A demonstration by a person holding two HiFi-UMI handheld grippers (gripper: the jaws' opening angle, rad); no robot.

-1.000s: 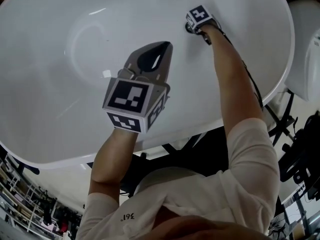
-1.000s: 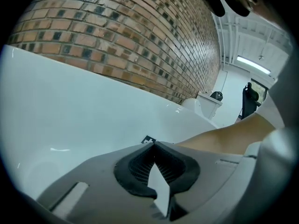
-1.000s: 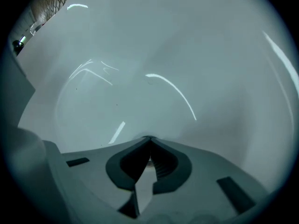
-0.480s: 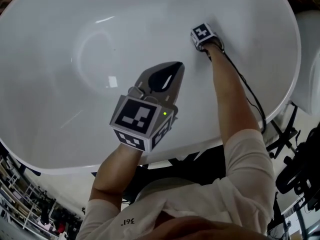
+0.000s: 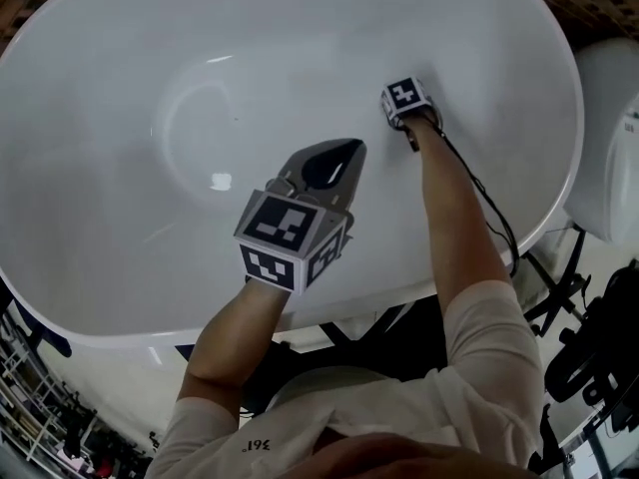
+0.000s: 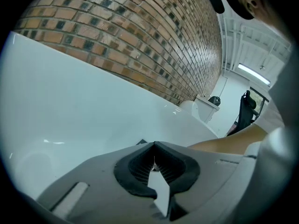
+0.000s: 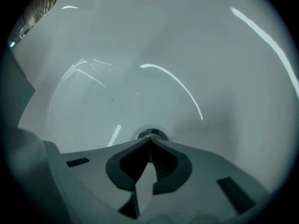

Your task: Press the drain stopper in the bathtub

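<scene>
The white bathtub (image 5: pixel 120 267) fills the head view. Deep inside it my right gripper (image 5: pixel 402 106) points down at the tub floor, only its marker cube showing, and the drain is hidden under it. In the right gripper view the round chrome drain stopper (image 7: pixel 151 134) lies just past the tips of my right gripper (image 7: pixel 150 140). Its jaws are shut, empty, and sit at the stopper's near rim. My left gripper (image 5: pixel 337 154) hovers above the middle of the tub. In its own view the left gripper (image 6: pixel 154 146) is shut on nothing.
A white toilet (image 5: pixel 611 138) stands right of the tub. Black stands and frames (image 5: pixel 579 347) crowd the floor below the tub rim. A brick wall (image 6: pixel 140 36) runs behind the tub. The tub floor (image 7: pixel 117 78) around the drain is bare, smooth and curved.
The right gripper has stayed low at the drain; the dark drain edge seen beside its cube a second ago is now covered. The left gripper has drifted slightly right.
</scene>
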